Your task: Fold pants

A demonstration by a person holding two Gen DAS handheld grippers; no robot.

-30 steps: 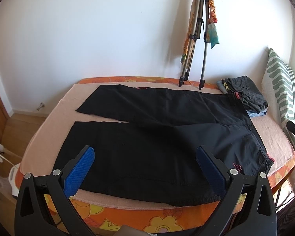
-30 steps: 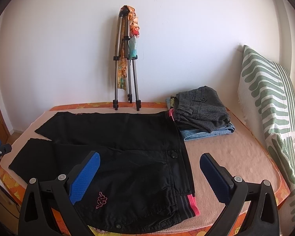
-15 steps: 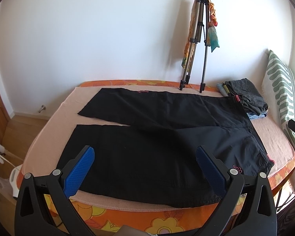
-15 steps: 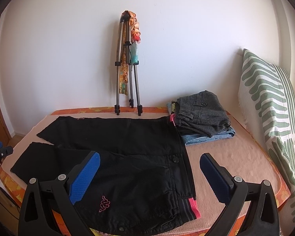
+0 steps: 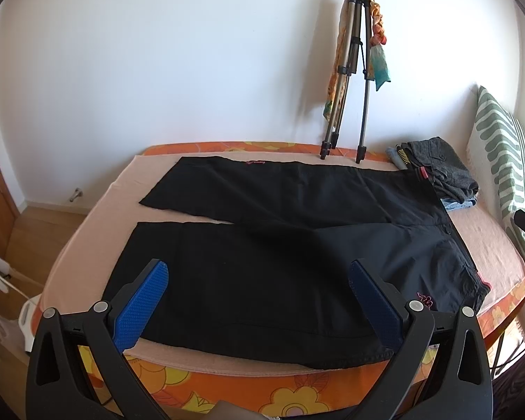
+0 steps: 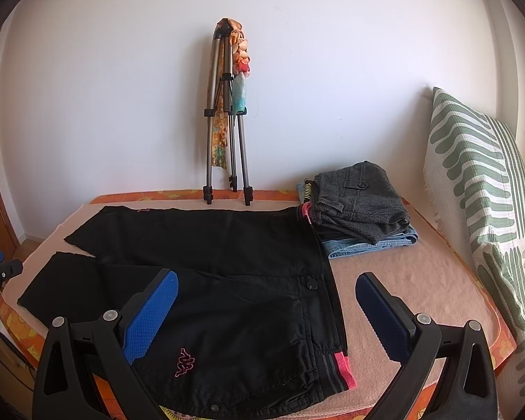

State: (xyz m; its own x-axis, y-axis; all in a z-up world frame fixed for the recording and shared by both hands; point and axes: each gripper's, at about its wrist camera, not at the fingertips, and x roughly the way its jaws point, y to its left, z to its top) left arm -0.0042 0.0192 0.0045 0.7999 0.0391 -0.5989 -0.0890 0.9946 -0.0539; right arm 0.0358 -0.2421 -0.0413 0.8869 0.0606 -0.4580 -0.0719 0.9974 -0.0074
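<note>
Both views slightly raised, pants (image 5: 262,252) flat, near hem cut off, left claw (image 5: 259,297) and right claw (image 6: 266,309) apart.

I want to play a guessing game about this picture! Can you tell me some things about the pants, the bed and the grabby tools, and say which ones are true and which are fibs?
1. The black pants lie spread flat on the bed. True.
2. The left tool is squeezing the pants. False: it is open and holds nothing.
3. The right tool is open. True.
4. The two pant legs are folded on top of each other. False: they lie side by side, split apart at the ends.
5. A tripod stands against the wall. True.
6. The folded clothes sit on the striped pillow. False: they sit on the bed beside the pants' waistband.
</note>
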